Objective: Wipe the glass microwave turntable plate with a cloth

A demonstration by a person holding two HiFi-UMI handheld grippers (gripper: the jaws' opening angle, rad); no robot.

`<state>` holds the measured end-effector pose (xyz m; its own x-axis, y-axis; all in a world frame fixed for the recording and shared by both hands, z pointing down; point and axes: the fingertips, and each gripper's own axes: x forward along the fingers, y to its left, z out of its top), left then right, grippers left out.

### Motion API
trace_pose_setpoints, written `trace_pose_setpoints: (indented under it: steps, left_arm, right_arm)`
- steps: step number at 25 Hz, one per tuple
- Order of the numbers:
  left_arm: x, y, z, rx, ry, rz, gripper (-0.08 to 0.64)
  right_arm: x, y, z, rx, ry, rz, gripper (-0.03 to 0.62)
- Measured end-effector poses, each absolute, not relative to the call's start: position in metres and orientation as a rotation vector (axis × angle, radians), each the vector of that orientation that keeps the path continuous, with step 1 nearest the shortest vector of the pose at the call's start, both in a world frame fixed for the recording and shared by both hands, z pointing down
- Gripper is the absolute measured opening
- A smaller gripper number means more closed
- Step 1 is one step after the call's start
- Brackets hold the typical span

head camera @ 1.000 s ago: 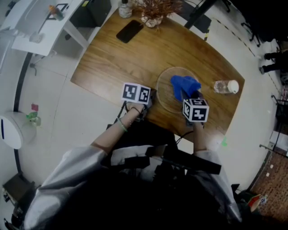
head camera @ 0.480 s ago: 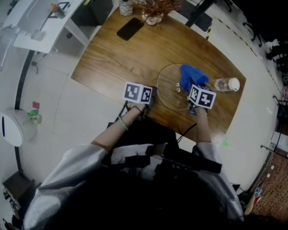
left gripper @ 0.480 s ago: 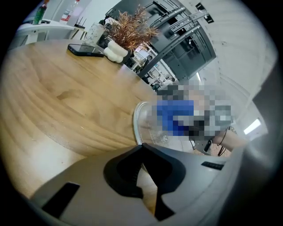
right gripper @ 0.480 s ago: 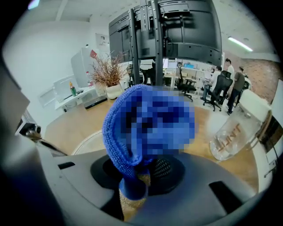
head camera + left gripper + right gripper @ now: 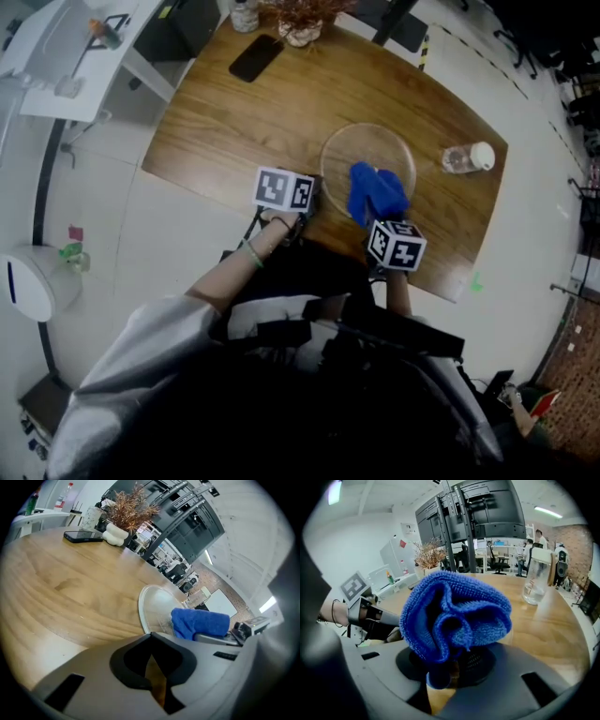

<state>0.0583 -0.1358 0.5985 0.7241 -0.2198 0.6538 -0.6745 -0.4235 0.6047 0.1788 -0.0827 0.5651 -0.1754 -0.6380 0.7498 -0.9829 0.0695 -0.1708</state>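
The clear glass turntable plate [image 5: 370, 150] lies flat on the wooden table [image 5: 234, 122]. My right gripper [image 5: 382, 217] is shut on a bunched blue cloth [image 5: 375, 192], which rests on the plate's near part. In the right gripper view the cloth [image 5: 454, 616] bulges up out of the jaws and hides most of the plate. My left gripper [image 5: 314, 194] is shut, with its tips at the plate's near-left rim [image 5: 143, 616]; nothing shows between the jaws. The left gripper view also shows the cloth [image 5: 199, 623] on the plate.
A clear water bottle [image 5: 466, 157] lies on the table right of the plate. A black phone [image 5: 255, 58] and a vase of dried plants [image 5: 302, 23] sit at the far edge. The near table edge runs just under both grippers. A white desk [image 5: 56, 56] stands far left.
My right gripper carried the cloth out to the plate's far right side, then drew it back toward the near edge. The left gripper stayed at the rim.
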Motion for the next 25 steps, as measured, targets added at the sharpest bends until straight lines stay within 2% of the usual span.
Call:
trace_pose_setpoints:
  steps: [7, 14, 25]
  left_arm:
    - [0.065, -0.124, 0.599, 2.097, -0.665, 0.750, -0.008]
    - [0.071, -0.116, 0.599, 2.166, -0.625, 0.808, -0.008]
    - [0.075, -0.108, 0.599, 2.216, -0.557, 0.849, -0.008]
  right_arm:
    - [0.154, -0.032, 0.567, 1.604, -1.873, 0.964, 0.117]
    - [0.160, -0.024, 0.565, 1.648, -1.860, 0.973, 0.117]
    - [0.252, -0.085, 0.543, 1.778, -1.788, 0.825, 0.116]
